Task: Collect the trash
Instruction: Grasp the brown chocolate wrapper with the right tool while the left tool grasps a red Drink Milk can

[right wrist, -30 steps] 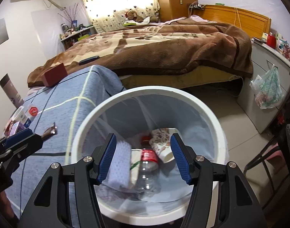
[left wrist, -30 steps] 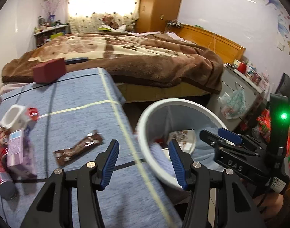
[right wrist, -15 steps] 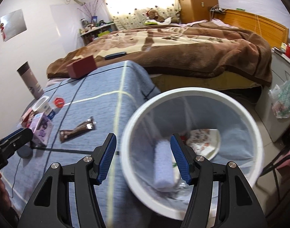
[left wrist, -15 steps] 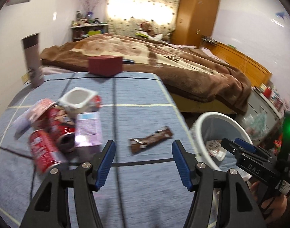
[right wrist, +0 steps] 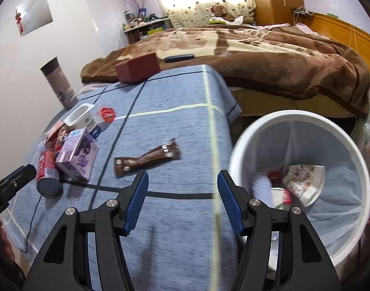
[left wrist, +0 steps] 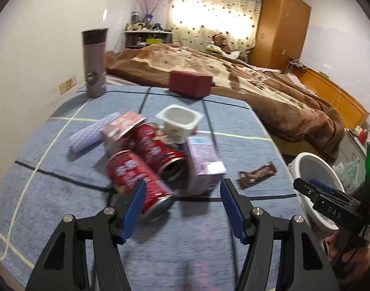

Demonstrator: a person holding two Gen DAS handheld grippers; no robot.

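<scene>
The left claw (left wrist: 181, 202) is held wide and empty above the blue-clothed bench (left wrist: 63, 169), the right claw (right wrist: 182, 198) likewise. Just ahead lies the trash — red cans (left wrist: 136, 179), a purple carton (left wrist: 205, 162), a brown wrapper (right wrist: 146, 161). The white bin (right wrist: 330, 131) stands beside the bench — a bed (right wrist: 257, 48) is seen beyond.

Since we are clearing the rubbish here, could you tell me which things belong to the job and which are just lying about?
Job:
- red cans
- purple carton
- yoghurt cup
- brown wrapper
- white bin
- left gripper, right gripper, both open and empty

Lying about:
- grey tumbler
- dark red box
- bed blanket
</scene>
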